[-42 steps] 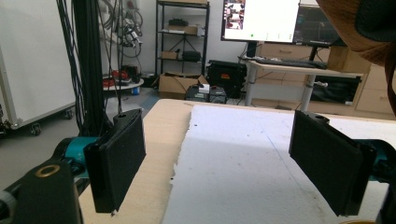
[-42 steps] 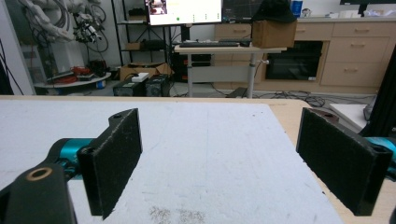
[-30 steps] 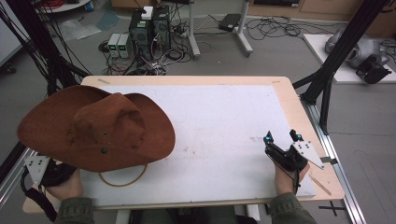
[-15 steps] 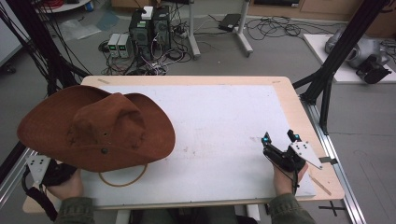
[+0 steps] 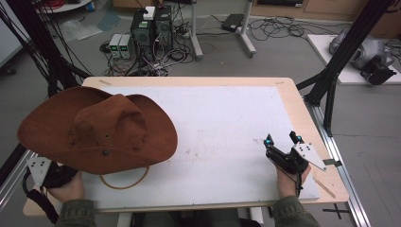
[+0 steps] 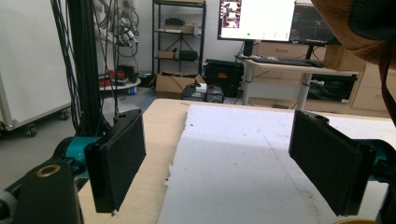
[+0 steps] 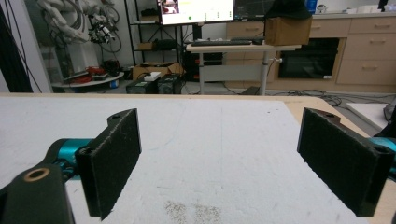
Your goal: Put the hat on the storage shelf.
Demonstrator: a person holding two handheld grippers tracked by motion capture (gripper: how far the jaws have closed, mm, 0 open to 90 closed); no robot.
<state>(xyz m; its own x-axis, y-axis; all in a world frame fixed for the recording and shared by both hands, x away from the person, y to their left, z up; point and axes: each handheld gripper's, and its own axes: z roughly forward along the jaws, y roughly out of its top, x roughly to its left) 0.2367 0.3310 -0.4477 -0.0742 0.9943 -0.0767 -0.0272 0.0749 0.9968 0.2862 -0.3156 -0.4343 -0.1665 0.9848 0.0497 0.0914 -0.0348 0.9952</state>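
A brown wide-brimmed hat (image 5: 99,130) lies on the left part of the white table sheet (image 5: 222,123), and its cord loop (image 5: 124,180) hangs out at the front. My left gripper (image 6: 217,140) is open with nothing between its jaws. The hat's brim (image 6: 355,23) hangs over it at the upper right. In the high view the brim hides its jaws, and its grey plate (image 5: 39,168) sticks out at the table's front left corner. My right gripper (image 5: 282,138) rests near the front right of the sheet. It (image 7: 219,135) stands wide open over bare sheet.
The wooden table border (image 5: 302,118) frames the sheet. Black frame posts (image 5: 338,66) stand off the right side, and computers and cables (image 5: 151,33) sit on the floor behind. A desk with monitors (image 7: 233,44) stands beyond the far edge.
The right gripper has drifted very slightly on the sheet. The hat and the left gripper have not moved.
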